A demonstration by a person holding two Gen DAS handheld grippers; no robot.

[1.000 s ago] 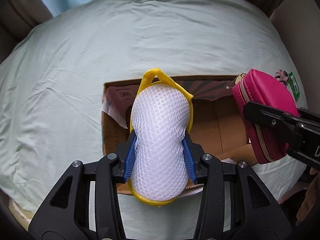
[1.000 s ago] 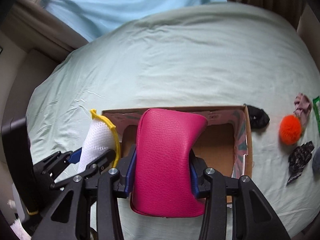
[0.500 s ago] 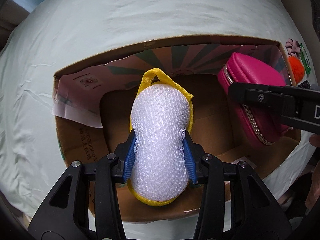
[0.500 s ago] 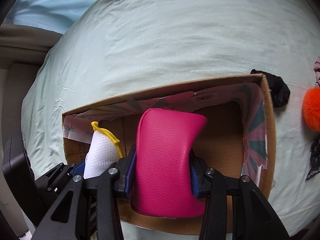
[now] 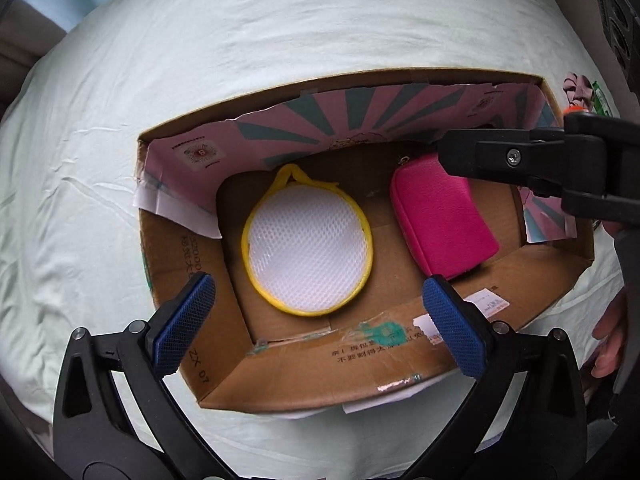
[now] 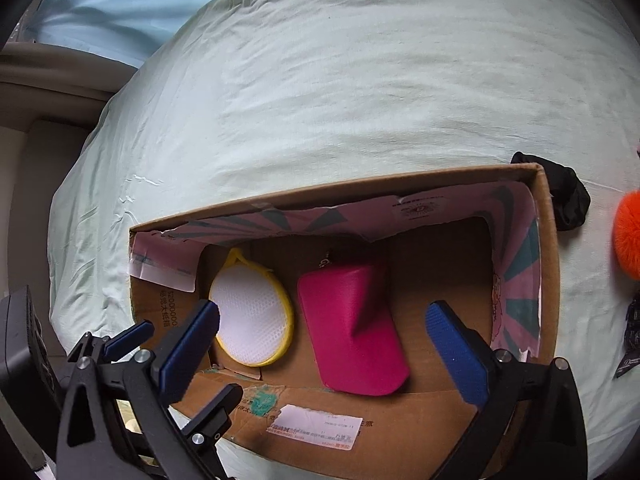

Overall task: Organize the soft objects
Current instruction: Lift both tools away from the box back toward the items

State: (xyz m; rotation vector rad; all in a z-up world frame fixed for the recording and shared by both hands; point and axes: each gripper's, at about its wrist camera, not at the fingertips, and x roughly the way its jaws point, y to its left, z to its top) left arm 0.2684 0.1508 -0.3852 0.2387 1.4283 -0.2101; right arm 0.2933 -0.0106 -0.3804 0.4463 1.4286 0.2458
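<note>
Brown corrugated cardboard box [image 5: 280, 376] sits on the pale green bedsheet [image 5: 280, 32], filling the middle of both frames. On its floor lie a round white mesh pouch with yellow trim [image 5: 306, 246] at centre left and a magenta leather zip pouch [image 5: 444, 222] just right of it, apart. Both the left gripper [image 5: 318, 324] and the right gripper [image 6: 334, 342] hang over the box with blue-padded fingers [image 5: 182, 322] spread wide, holding nothing. An orange fluffy pompom [image 6: 628, 236] lies at the right edge.

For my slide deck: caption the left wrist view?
Open left gripper above cardboard box holding round white mesh pouch and pink zip pouch.
</note>
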